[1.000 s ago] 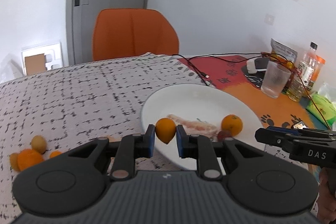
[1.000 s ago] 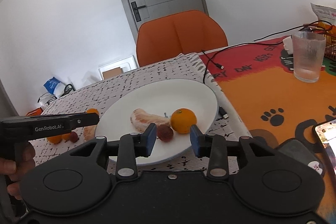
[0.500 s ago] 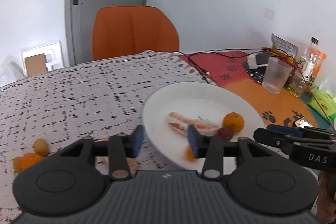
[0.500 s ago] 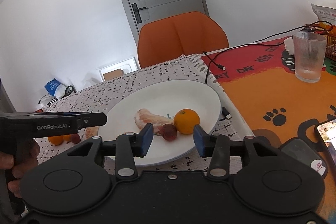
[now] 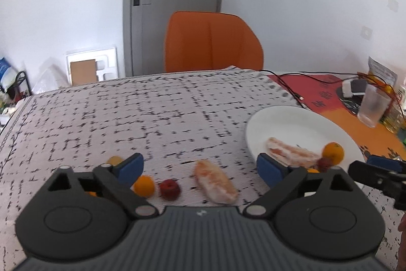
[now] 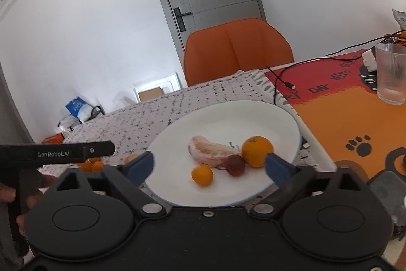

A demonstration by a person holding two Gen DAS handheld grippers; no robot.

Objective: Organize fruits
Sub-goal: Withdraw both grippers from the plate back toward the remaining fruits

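Left wrist view: my left gripper (image 5: 200, 167) has just been opening; its jaws stand wide and grasp nothing. Between the blue pads (image 5: 130, 165), on the speckled cloth (image 5: 152, 113), lie a pomelo segment (image 5: 215, 182), a red fruit (image 5: 169, 189) and a small orange fruit (image 5: 144, 186), all off the white plate (image 5: 291, 123) and on its left side. A yellowish fruit (image 5: 114, 159) shows partly behind the left pad, farther from the plate.

My right gripper (image 6: 209, 167) has likewise just been opening; its jaws are released and empty, poised over the near rim of the plate (image 6: 253, 113).

Plate contents, right wrist view: one pomelo segment (image 6: 212, 153) near the centre, a dark red fruit (image 6: 236, 164) touching its end, a large orange (image 6: 256, 151) just beside that fruit, and a small orange fruit (image 6: 202, 175) apart from them towards the near rim.

Beyond the plate, on its right, a ribbed glass (image 6: 390, 74) stands upright on the orange mat (image 6: 355, 113); I cannot tell its contents. An orange chair (image 6: 237, 50) stands behind the plate.
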